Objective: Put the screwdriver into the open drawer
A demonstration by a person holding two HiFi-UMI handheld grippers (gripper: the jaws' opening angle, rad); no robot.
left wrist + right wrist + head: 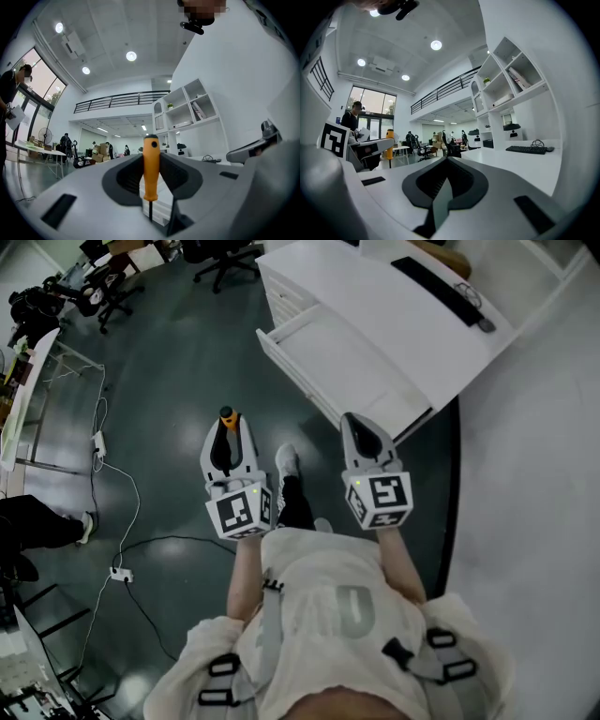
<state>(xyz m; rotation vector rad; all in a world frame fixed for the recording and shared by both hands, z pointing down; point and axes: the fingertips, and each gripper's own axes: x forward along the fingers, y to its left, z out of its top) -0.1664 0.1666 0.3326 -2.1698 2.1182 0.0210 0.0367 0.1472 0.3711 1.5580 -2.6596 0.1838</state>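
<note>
Grey-green office floor (178, 362) under us, white desk (375, 306) up ahead, and we'd call this roughly the halfway mark. The pickup part looks done. Our left claw (228, 432) is clamped on the screwdriver (151, 166), with the orange handle pointing up between the pads and the thin shaft hanging below them, so the tool sits in that claw over bare floor. Our right claw (446, 168) is pinched fully together with nothing in it. What's left, as we read it: get the left claw over the drawer (281, 331), bring the tool down inside and let go. That drawer is already pulled out, ahead of both claws and off to the right of the left one, nearest the right claw's tip. Its white bottom looks bare from up top, with nothing in it that we can spot, though the near corner runs behind the right claw. Shelves (513, 79) ahead of the right claw hold a few book-looking things, too small to say more.
</note>
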